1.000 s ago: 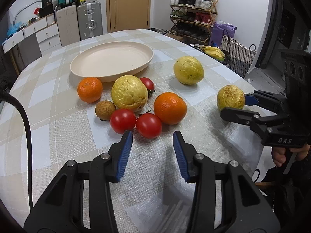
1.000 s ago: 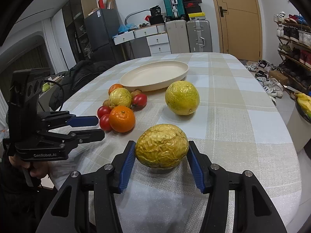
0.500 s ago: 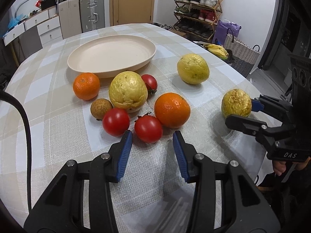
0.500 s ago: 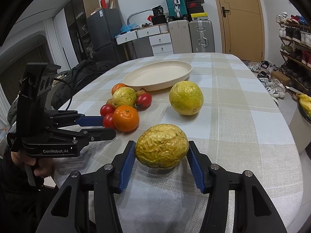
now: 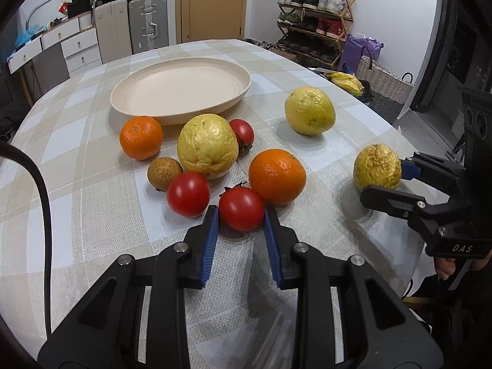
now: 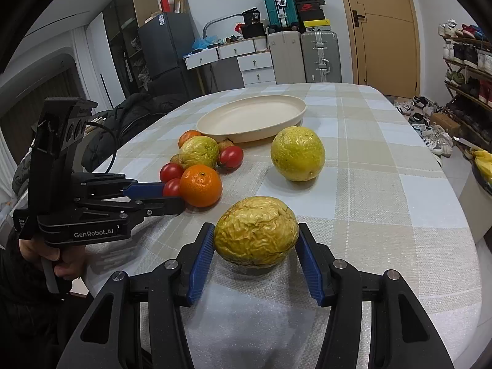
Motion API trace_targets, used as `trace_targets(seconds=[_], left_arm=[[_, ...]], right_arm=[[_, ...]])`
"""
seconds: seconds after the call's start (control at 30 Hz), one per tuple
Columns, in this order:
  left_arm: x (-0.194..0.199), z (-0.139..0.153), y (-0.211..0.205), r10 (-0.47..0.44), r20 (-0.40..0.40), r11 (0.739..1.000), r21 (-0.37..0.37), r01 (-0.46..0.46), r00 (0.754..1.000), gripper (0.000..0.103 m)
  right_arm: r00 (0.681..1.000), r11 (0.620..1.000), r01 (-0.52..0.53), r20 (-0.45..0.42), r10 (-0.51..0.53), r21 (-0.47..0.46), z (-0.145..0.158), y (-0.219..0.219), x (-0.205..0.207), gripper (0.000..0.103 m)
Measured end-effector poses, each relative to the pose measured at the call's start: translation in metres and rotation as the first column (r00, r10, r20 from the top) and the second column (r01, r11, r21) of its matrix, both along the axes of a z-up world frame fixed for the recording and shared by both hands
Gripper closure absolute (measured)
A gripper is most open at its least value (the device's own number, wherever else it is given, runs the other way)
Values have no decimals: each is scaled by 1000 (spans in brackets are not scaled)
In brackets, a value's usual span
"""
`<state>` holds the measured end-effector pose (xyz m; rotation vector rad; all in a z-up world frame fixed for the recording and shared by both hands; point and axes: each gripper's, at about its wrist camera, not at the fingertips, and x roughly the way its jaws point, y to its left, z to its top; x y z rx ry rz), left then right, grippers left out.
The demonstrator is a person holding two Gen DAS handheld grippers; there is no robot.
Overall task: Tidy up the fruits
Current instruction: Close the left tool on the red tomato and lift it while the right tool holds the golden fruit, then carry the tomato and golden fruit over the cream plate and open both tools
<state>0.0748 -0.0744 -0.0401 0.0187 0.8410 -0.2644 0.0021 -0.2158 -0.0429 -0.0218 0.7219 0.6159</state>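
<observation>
Suitcases, a wooden door and a shoe rack line the walls behind a round table under a checked beige-and-white cloth. Toward the table's far edge sits a wide cream plate, bare inside. Just on the near side of the plate lies a cluster of fruit: a big wrinkled yellow fruit in the middle, a mandarin to its left, a larger orange to its right, a small brown fruit and three tomatoes around them. A smooth yellow fruit lies apart, toward the table's right edge.

Near the table's front edge, the right gripper has its jaws clenched on a shrivelled golden fruit, blue pads pressed against both sides, the fruit resting on the cloth. The left gripper has its jaws set around the nearest tomato; they have just been closing, and the pad tips now touch the tomato's two flanks, gripping it on the cloth. That tomato touches the orange behind it, with a second tomato just to its left and the third tomato behind the big yellow fruit.
</observation>
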Motion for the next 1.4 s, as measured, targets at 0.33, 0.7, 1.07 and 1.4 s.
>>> trace_targets(seconds=[0.33, 0.7, 1.07, 1.4], left_arm=[[-16, 8, 8, 11, 52, 1000, -12, -10, 999, 77], [-30, 26, 15, 21, 113, 1000, -23, -19, 993, 77], [-32, 36, 31, 67, 149, 997, -39, -62, 987, 77], [-31, 44, 44, 107, 174, 994, -56, -98, 979, 77]], right_arm=[[1000, 1000, -3, 4, 3, 1, 0, 1, 0, 49], [1000, 1000, -15, 28, 14, 5, 7, 7, -2, 49], [997, 999, -39, 66, 38, 5, 24, 27, 7, 49], [996, 999, -33, 88, 30, 39, 41, 43, 25, 49]])
